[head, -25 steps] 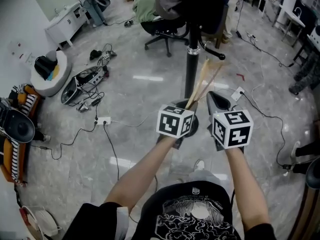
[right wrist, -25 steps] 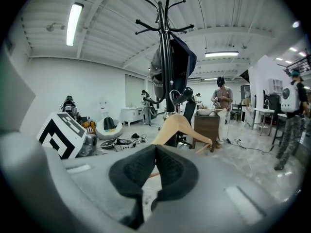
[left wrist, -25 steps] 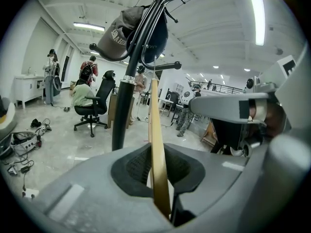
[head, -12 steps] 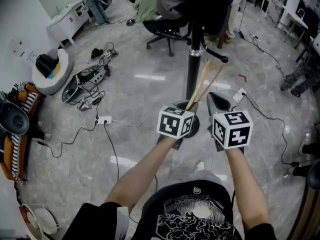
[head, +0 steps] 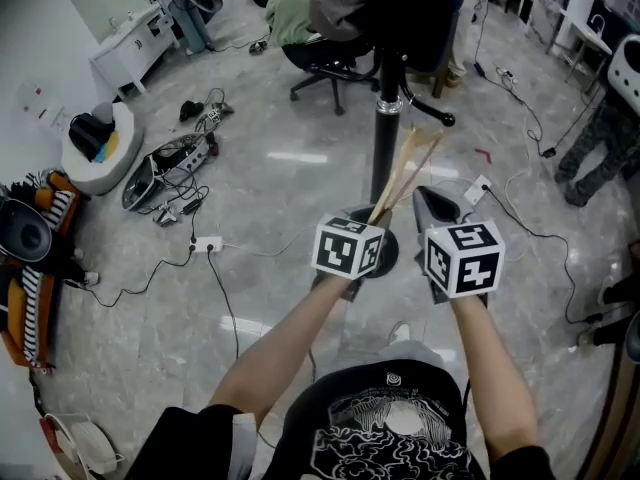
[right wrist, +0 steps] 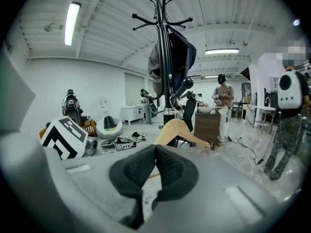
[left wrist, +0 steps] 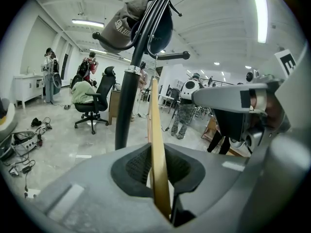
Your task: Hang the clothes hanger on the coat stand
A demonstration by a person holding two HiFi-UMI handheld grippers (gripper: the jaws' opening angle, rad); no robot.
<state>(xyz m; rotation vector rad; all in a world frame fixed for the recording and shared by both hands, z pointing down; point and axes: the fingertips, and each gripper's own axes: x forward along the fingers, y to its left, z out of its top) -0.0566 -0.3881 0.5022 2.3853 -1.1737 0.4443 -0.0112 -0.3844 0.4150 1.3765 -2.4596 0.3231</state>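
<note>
My left gripper (head: 375,216) is shut on the lower end of a wooden clothes hanger (head: 408,168), which slants up to the black coat stand (head: 383,133) and ends close beside its pole. Along the left gripper's (left wrist: 158,155) jaws, the hanger (left wrist: 155,130) stands edge-on between the pads, just right of the stand's pole (left wrist: 127,101), where a dark cap (left wrist: 127,23) hangs. To its right, my right gripper (head: 420,193) is shut with nothing in it. The right gripper view has its pads (right wrist: 148,166) pressed together, the hanger (right wrist: 181,131) ahead and the stand (right wrist: 166,67) behind.
An office chair (head: 335,63) stands behind the coat stand. Cables and power strips (head: 175,173) sprawl over the floor at the left beside a white pod seat (head: 95,148). A person's legs (head: 590,158) show at the right edge. A wooden cabinet (right wrist: 208,125) sits right of the stand.
The left gripper with the hanger has sunk very slightly. The right gripper has stayed put. The person at the right edge has moved along the floor.
</note>
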